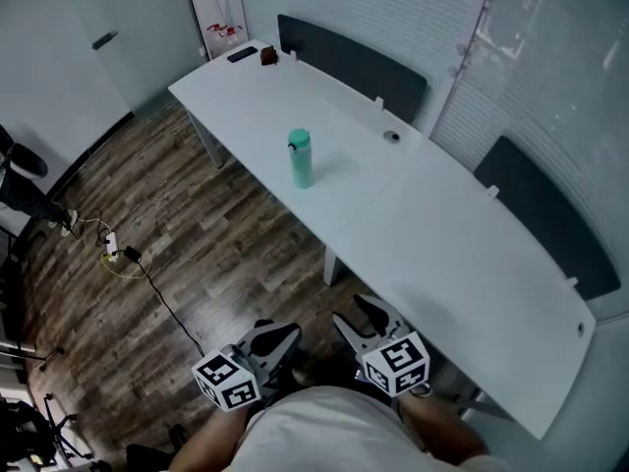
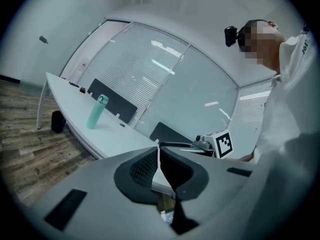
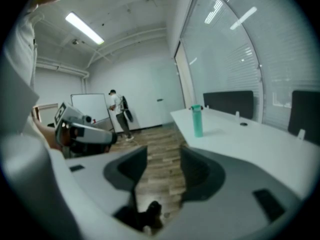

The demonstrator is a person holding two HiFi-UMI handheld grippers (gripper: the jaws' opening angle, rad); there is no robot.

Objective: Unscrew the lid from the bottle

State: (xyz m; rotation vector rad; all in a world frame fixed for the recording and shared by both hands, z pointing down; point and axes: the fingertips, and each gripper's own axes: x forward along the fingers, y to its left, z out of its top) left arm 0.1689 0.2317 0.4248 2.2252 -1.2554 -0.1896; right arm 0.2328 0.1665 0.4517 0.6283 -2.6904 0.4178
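A teal bottle (image 1: 301, 158) with its lid on stands upright on the long white table (image 1: 423, 234), near the front edge and far from both grippers. It also shows in the left gripper view as the bottle (image 2: 96, 112) and in the right gripper view as the bottle (image 3: 197, 120). Both grippers are held low, close to the person's body, short of the table. My left gripper (image 1: 280, 340) is shut with nothing in it, its jaws touching in its own view (image 2: 158, 166). My right gripper (image 1: 362, 315) is open and empty, with wooden floor showing through the gap (image 3: 163, 166).
Two dark chairs (image 1: 359, 62) stand behind the table. A black item (image 1: 242, 54) and a red item (image 1: 268, 56) lie at its far end, and a round grommet (image 1: 392, 137) sits past the bottle. A power strip with cables (image 1: 118, 254) lies on the floor. A person (image 3: 119, 114) stands by a whiteboard.
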